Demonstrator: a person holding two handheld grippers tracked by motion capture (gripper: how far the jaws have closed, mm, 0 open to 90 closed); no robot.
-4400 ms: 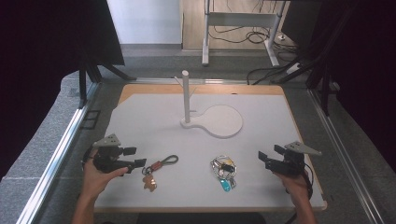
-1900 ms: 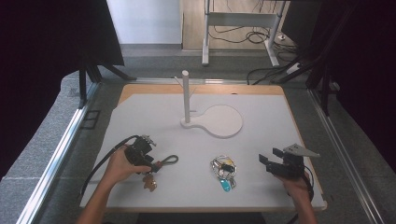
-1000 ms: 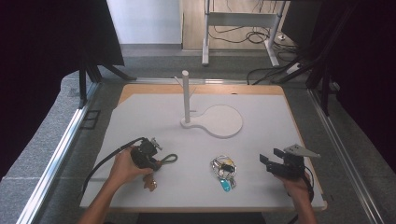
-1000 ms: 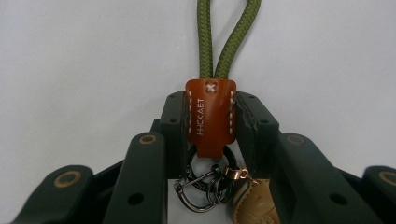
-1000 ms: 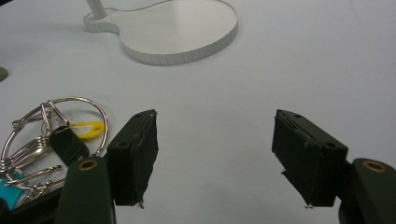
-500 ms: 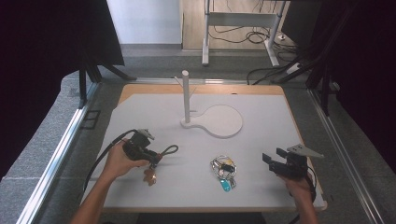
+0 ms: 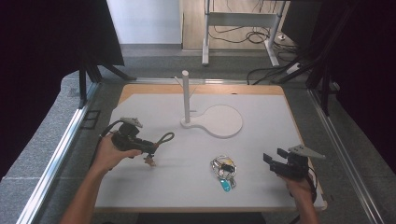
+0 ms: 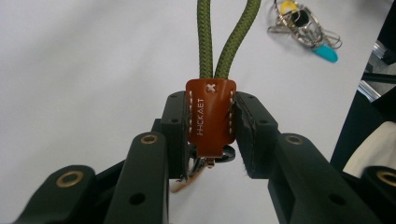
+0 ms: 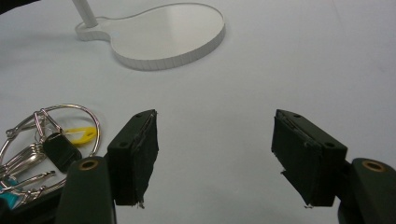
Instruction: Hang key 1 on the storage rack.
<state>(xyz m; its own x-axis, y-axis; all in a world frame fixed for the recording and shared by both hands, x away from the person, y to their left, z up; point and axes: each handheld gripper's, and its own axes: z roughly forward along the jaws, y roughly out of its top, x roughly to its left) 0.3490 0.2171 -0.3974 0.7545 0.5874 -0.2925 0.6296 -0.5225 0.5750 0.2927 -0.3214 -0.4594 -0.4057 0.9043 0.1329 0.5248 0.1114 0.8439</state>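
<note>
1. Your left tongs [image 8: 210, 135] are clamped on the brown leather tab [image 8: 209, 116] of the olive cord keychain [image 7: 161, 140], pads pressing both edges of the tab, with the green cord loop running out ahead of the jaws. Seen from the high view, the keychain hangs off the table [image 7: 261, 186], forward-left of the white post stand [image 7: 187, 100] and on your side of it, its small metal bits dangling below the tab. So the pick-up looks done.

2. Your right tongs [image 9: 219, 154] stand wide with nothing between the pads. They rest low at the table's near right edge, well to the right of the stand and nearer to you than it.

3. The second key bunch [image 7: 224, 170], silver rings with a yellow tag and a blue one, lies flat on the table between your two hands, nearer to you than the stand's round base. It looks untouched.

4. Farthest out is the stand itself, its upright post bare and its round base plate [image 7: 219, 120] empty. No keychain hangs there yet.

5. My reading: you are partway through the first item. What is left, as I judge it, is to carry the cord loop over to the post and drop it over the top, then deal with the ring bunch.
</note>
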